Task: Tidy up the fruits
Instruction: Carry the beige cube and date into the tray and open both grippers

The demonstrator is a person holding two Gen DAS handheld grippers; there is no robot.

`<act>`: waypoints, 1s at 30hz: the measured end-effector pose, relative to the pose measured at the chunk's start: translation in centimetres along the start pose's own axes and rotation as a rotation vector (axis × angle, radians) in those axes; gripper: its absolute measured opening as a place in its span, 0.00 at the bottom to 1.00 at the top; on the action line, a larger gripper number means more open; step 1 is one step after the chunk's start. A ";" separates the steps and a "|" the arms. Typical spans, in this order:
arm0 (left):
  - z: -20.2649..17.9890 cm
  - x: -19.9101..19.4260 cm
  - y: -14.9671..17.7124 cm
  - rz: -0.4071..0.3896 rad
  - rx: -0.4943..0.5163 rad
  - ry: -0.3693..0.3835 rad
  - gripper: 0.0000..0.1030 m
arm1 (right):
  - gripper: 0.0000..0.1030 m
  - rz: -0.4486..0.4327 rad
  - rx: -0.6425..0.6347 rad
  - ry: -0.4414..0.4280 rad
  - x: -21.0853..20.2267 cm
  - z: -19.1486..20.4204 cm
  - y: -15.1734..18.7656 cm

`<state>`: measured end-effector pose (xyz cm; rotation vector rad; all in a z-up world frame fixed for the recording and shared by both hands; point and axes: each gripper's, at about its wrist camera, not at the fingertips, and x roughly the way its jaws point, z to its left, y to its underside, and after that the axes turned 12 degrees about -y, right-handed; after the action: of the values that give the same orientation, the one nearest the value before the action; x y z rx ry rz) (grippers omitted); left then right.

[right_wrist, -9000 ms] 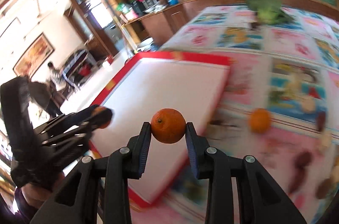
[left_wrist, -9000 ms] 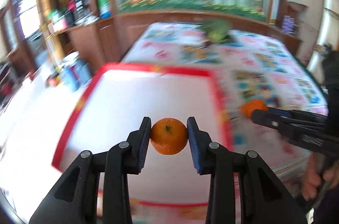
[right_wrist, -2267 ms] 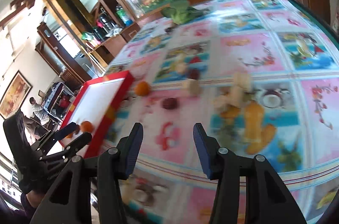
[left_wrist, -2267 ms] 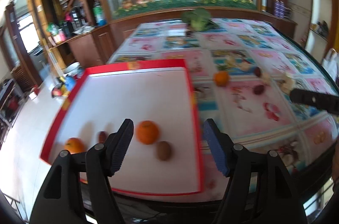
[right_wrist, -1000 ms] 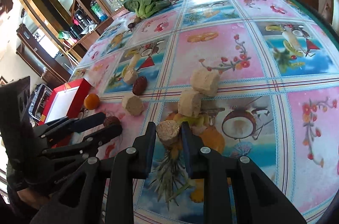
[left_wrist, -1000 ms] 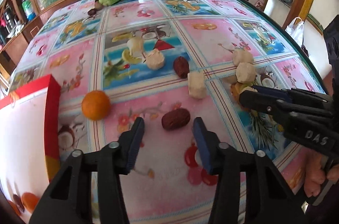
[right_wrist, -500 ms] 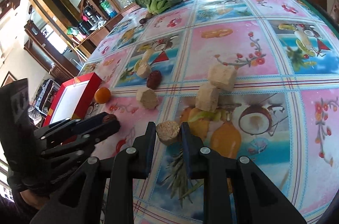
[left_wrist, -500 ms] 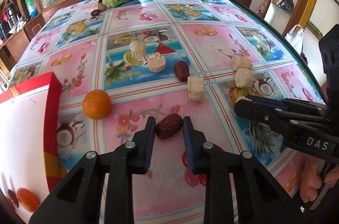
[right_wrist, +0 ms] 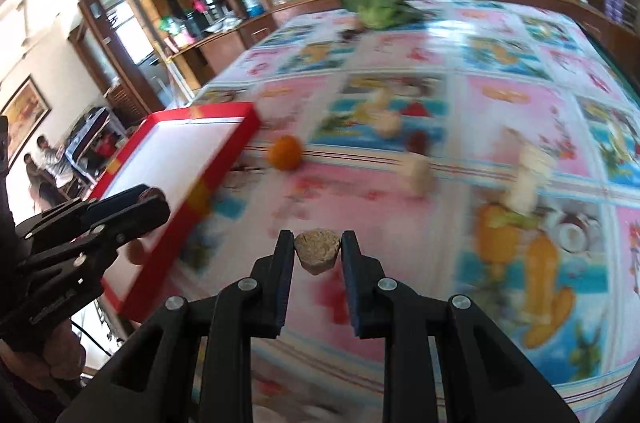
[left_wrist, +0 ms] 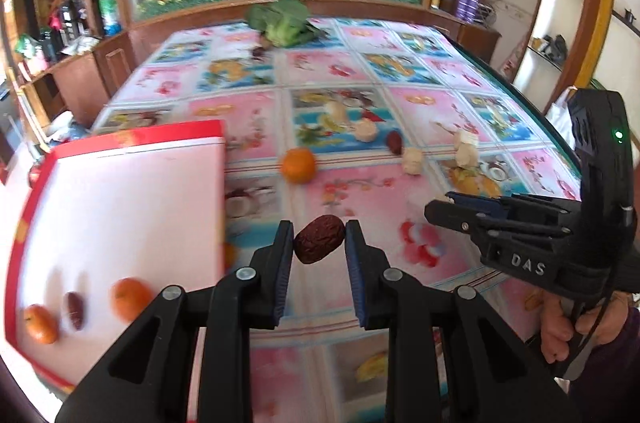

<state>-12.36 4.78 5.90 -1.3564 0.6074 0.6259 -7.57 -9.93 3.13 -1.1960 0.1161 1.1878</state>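
My left gripper (left_wrist: pixel 319 247) is shut on a dark red date (left_wrist: pixel 319 238) and holds it above the table, just right of the red-rimmed white tray (left_wrist: pixel 116 191). The tray holds two oranges (left_wrist: pixel 130 293) and a date (left_wrist: pixel 75 309) near its front. My right gripper (right_wrist: pixel 317 251) is shut on a tan chunk (right_wrist: pixel 317 251), lifted above the tablecloth; it also shows in the left wrist view (left_wrist: pixel 440 211). A loose orange (left_wrist: pixel 298 164) lies on the cloth right of the tray, and it shows in the right wrist view (right_wrist: pixel 284 152).
Several tan chunks (left_wrist: pixel 412 155) and another date (left_wrist: pixel 394 142) lie on the colourful tablecloth (left_wrist: pixel 360 71). A leafy green vegetable (left_wrist: pixel 282 21) sits at the far end. The table's edge curves along the right. Wooden cabinets stand beyond the tray's left.
Both grippers have lifted their pieces off the cloth and drawn back towards the tray side. The tray has come back into both views.
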 end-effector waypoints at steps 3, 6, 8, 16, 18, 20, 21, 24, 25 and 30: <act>2.3 -0.6 0.4 -0.020 -0.037 -0.057 0.27 | 0.22 0.000 -0.040 -0.024 1.1 2.7 -0.7; 5.0 -0.8 0.8 -0.035 -0.082 -0.123 0.27 | 0.22 0.004 -0.066 -0.060 2.4 5.1 -1.4; 6.6 -1.0 1.2 -0.043 -0.103 -0.161 0.27 | 0.22 0.011 -0.087 -0.075 3.4 6.6 -1.7; 11.4 -1.0 2.9 -0.053 -0.166 -0.277 0.27 | 0.22 0.050 -0.133 -0.126 7.5 11.2 -1.5; 12.2 -0.9 3.3 -0.048 -0.178 -0.295 0.27 | 0.22 0.057 -0.134 -0.128 8.2 11.7 -1.4; 13.0 -0.7 3.8 -0.039 -0.190 -0.302 0.27 | 0.22 0.061 -0.136 -0.121 8.7 11.9 -1.2; 13.3 -0.6 4.0 -0.036 -0.195 -0.307 0.27 | 0.22 0.065 -0.139 -0.112 9.0 12.0 -1.1; 14.2 -0.4 4.6 -0.028 -0.206 -0.326 0.27 | 0.22 0.068 -0.126 -0.098 9.3 11.9 -0.8; 14.3 -0.3 4.7 -0.026 -0.209 -0.330 0.27 | 0.22 0.073 -0.118 -0.095 9.5 11.7 -0.8; 15.1 0.0 5.3 -0.015 -0.218 -0.343 0.27 | 0.22 0.071 -0.104 -0.085 9.7 11.6 -0.5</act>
<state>-15.61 20.29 4.04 -1.4114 0.2569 0.9098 -8.60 5.18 2.38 -1.2386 0.0332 1.3190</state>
